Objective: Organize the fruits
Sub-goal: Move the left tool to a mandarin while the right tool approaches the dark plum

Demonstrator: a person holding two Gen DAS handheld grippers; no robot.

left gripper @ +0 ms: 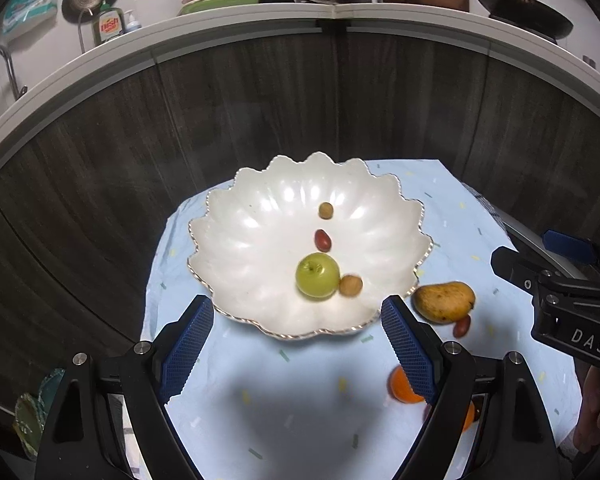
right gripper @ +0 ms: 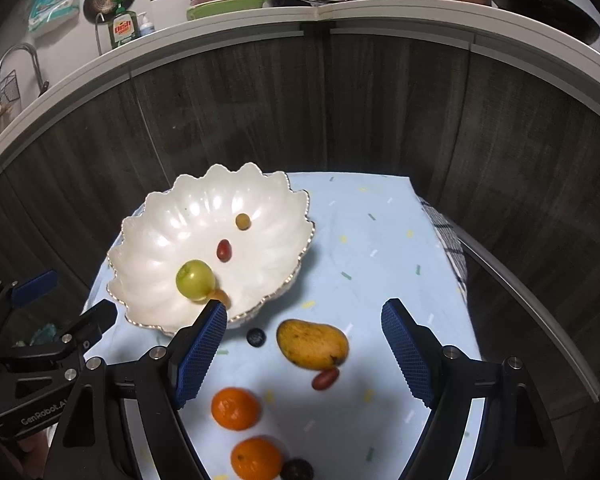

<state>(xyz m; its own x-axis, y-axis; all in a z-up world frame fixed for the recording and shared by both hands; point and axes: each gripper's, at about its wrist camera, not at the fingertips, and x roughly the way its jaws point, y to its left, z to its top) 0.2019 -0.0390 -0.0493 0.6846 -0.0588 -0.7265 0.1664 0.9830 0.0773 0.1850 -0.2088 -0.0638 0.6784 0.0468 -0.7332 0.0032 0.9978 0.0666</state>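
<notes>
Yellow mango (right gripper: 312, 344) (dark-speckled), glossy green apple (right gripper: 195, 280) in scalloped bowl (right gripper: 148, 216)

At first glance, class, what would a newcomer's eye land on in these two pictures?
The white scalloped bowl on the pale blue cloth stands out first, with a green apple and three small fruits inside it. On the cloth beside the bowl lie a yellow mango and two oranges, not yet in it. The right gripper hangs open above them, holding nothing.
</notes>
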